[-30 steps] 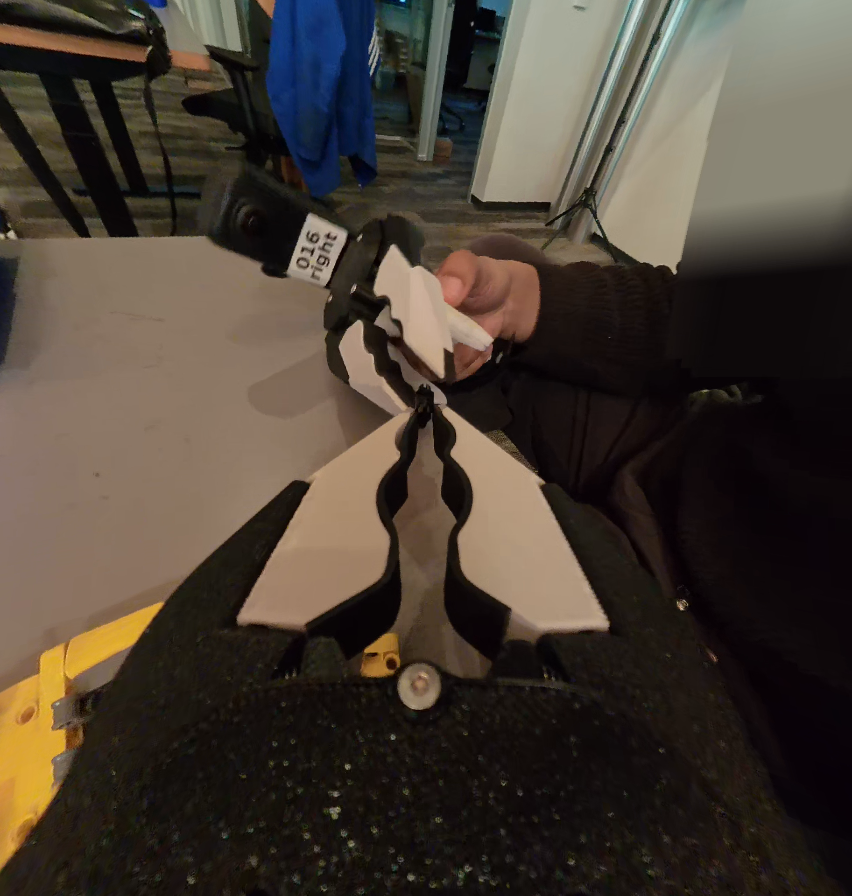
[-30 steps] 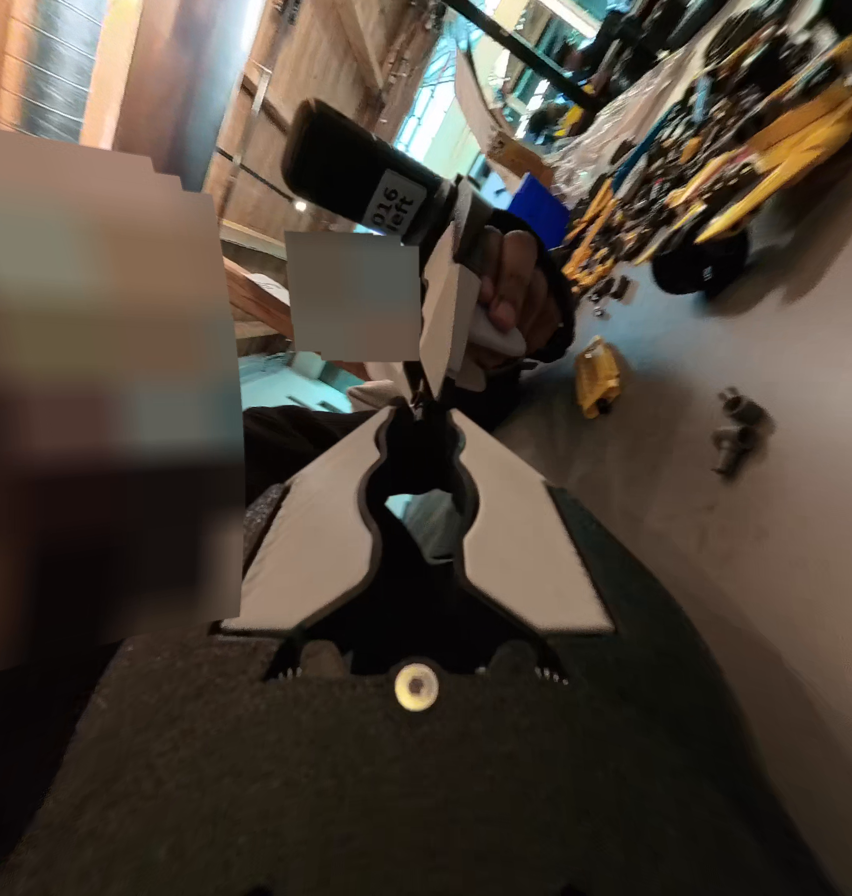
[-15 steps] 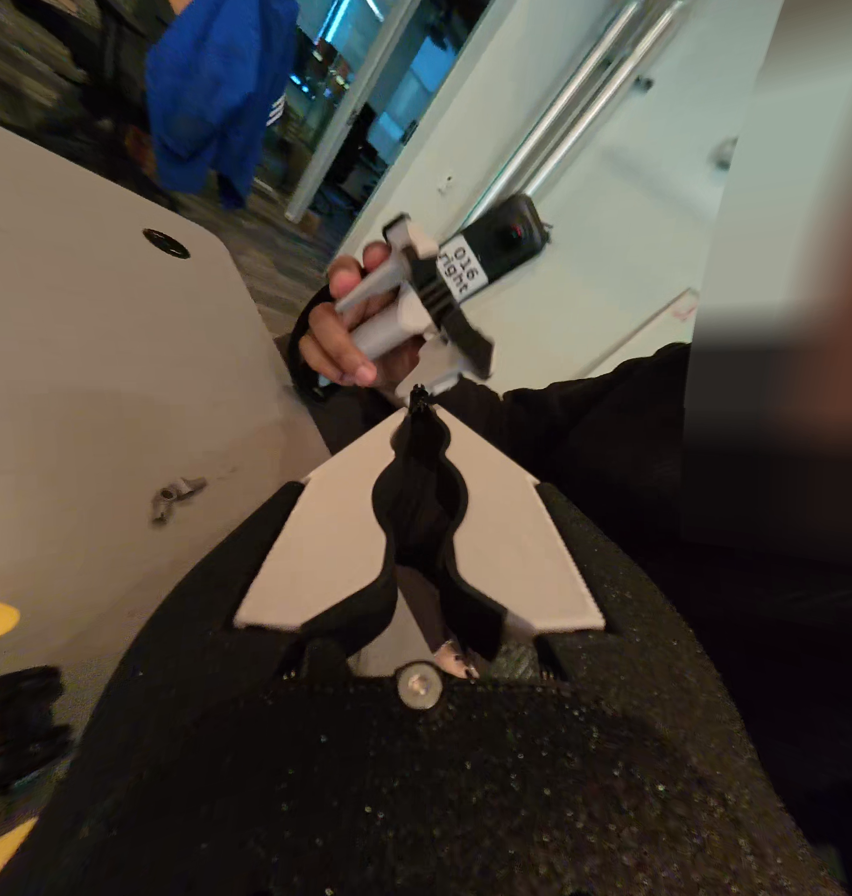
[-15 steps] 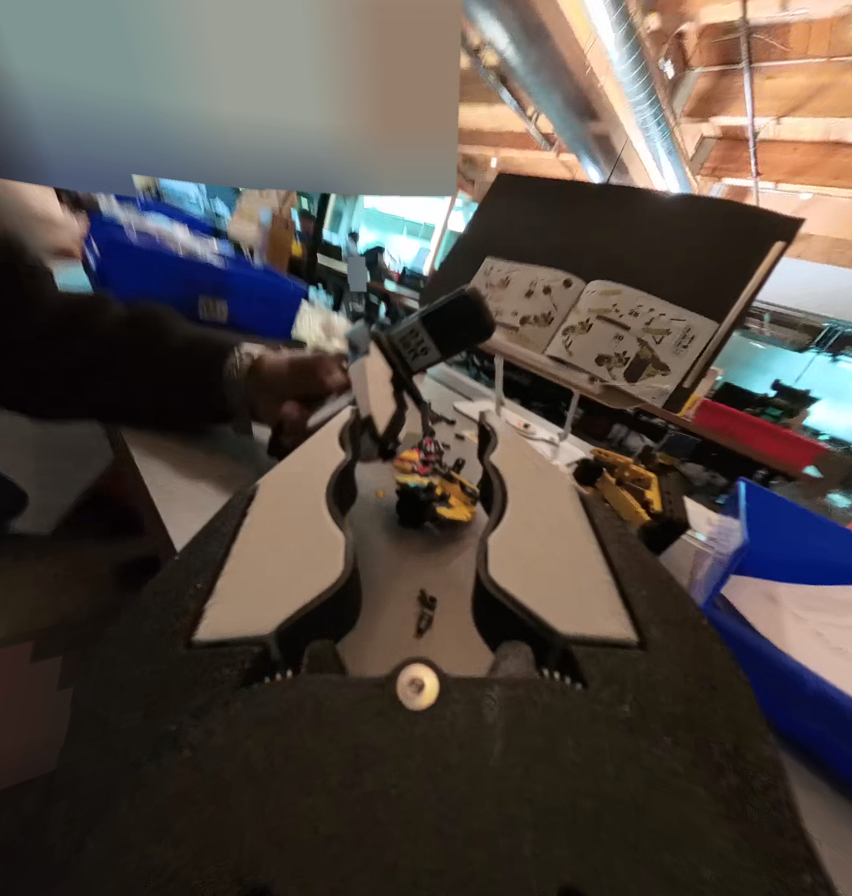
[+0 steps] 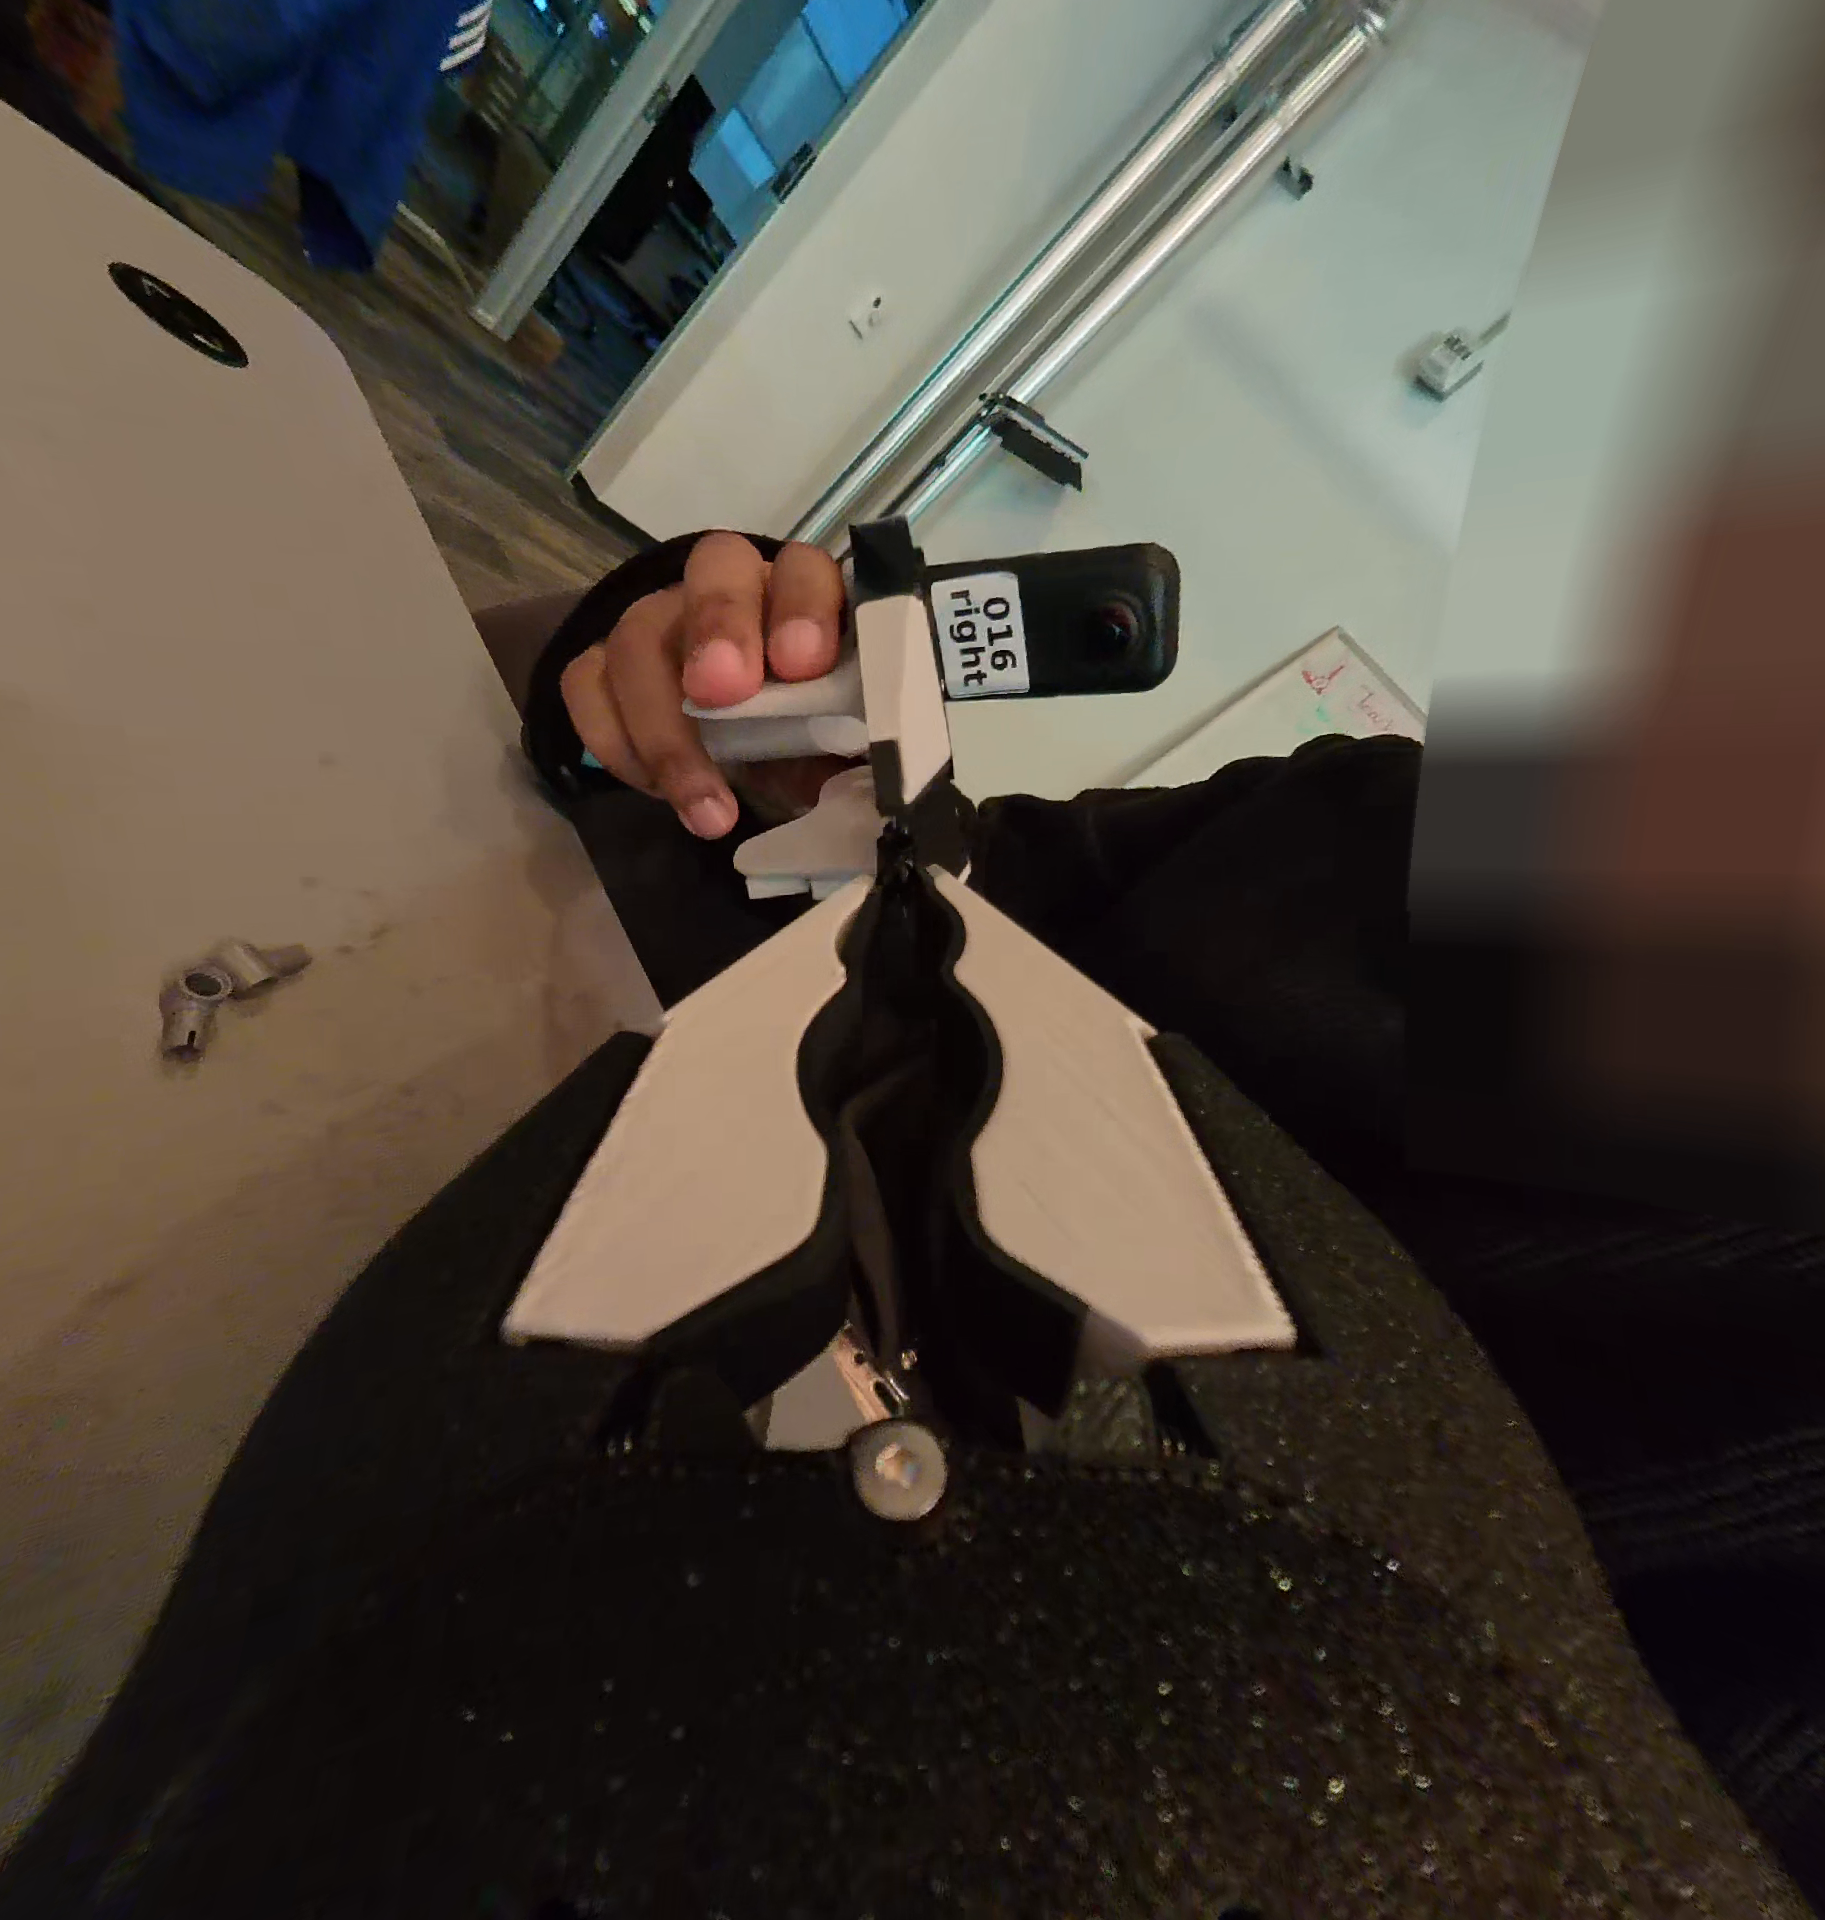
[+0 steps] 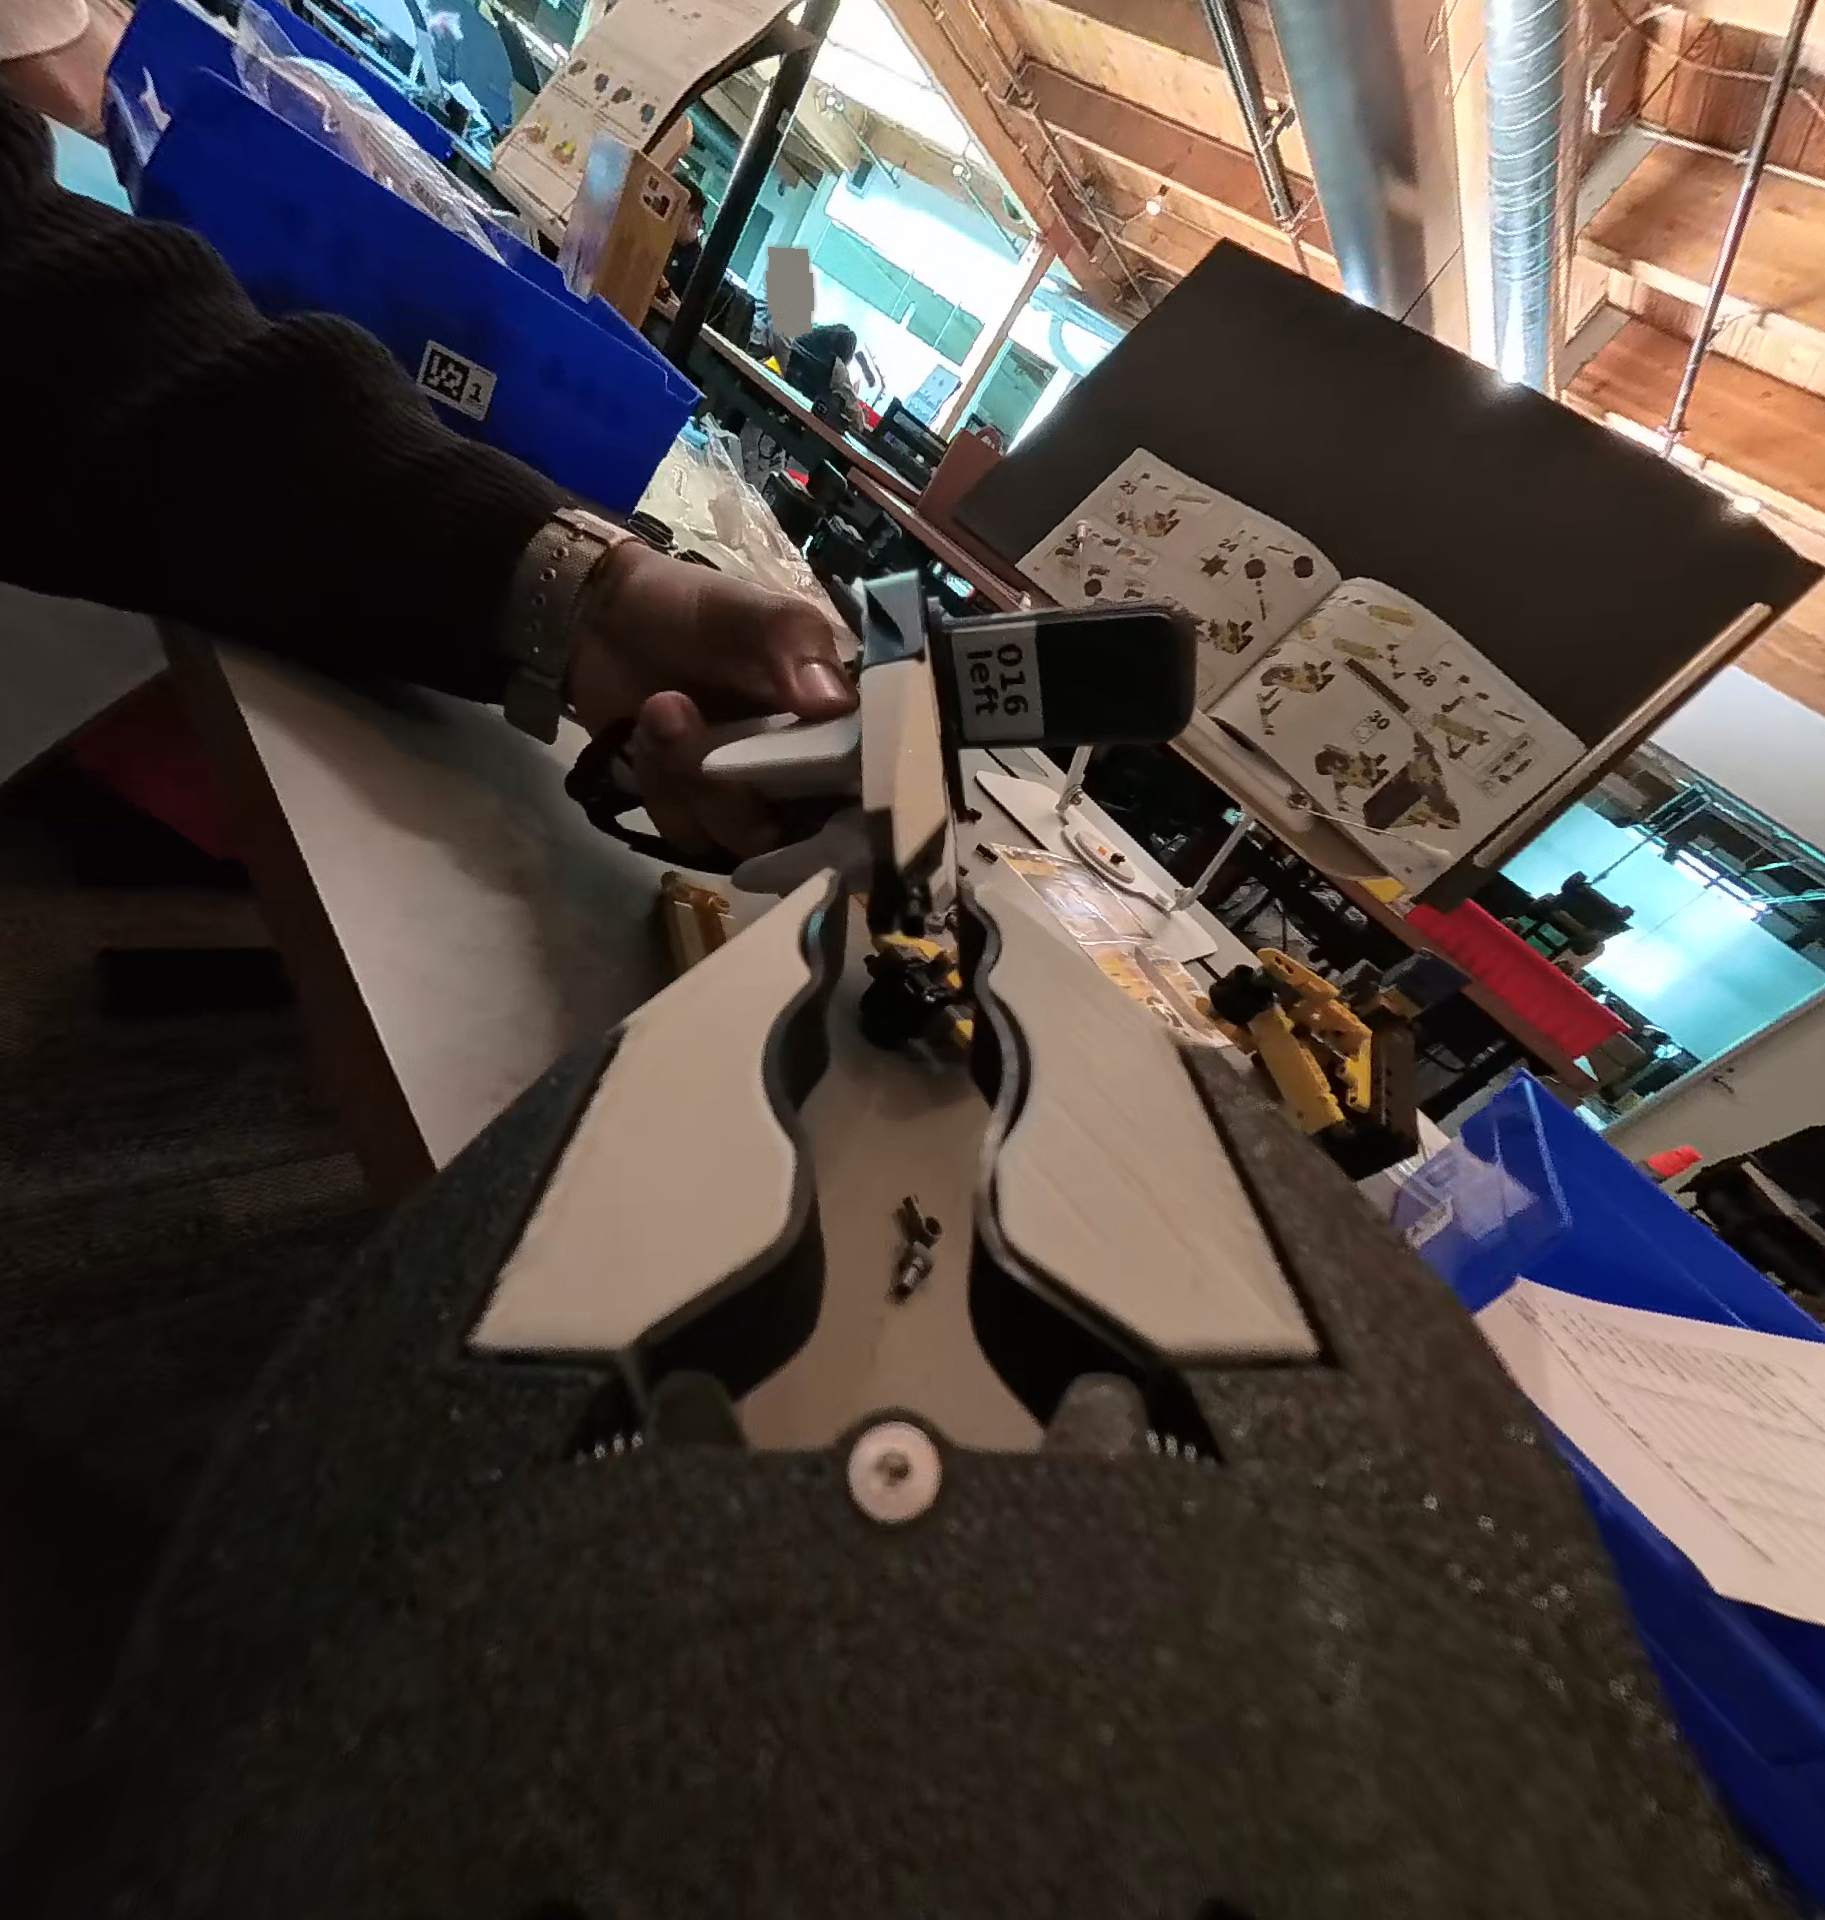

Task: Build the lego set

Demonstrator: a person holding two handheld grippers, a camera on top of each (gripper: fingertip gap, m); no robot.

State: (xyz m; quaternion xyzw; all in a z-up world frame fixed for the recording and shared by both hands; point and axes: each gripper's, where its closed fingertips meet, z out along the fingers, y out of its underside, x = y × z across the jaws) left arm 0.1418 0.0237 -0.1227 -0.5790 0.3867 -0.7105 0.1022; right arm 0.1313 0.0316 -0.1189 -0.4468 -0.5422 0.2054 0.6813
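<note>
My left gripper [image 5: 895,883] is shut, with a small dark piece [image 5: 899,837] sticking out from its tips. It is held up in the air beside the edge of the pale table [image 5: 160,727]. My right gripper [image 5: 903,821], in a person's hand, faces it tip to tip and almost touches the piece. In the right wrist view my right gripper [image 6: 906,891] is open. The left gripper [image 6: 908,831] comes down between its tips. Whether the right fingers touch the piece is hidden.
A small grey connector [image 5: 227,982] lies on the table, also in the right wrist view [image 6: 913,1242]. Yellow-and-black brick models [image 6: 913,987] [image 6: 1303,1049] stand behind. An open booklet [image 6: 1303,665] leans on a black stand. Blue bins stand at the left [image 6: 399,260] and right [image 6: 1666,1299]. My two grippers' fingertips are within a few centimetres of each other. The small grey connector [image 5: 227,982] is about equally far from each gripper, around 12 cm. The right camera catches it too, in the right wrist view [image 6: 913,1265].
My right gripper was shut a second ago and has opened. Both grippers turned while staying tip to tip. My left gripper stayed shut on the small piece.
</note>
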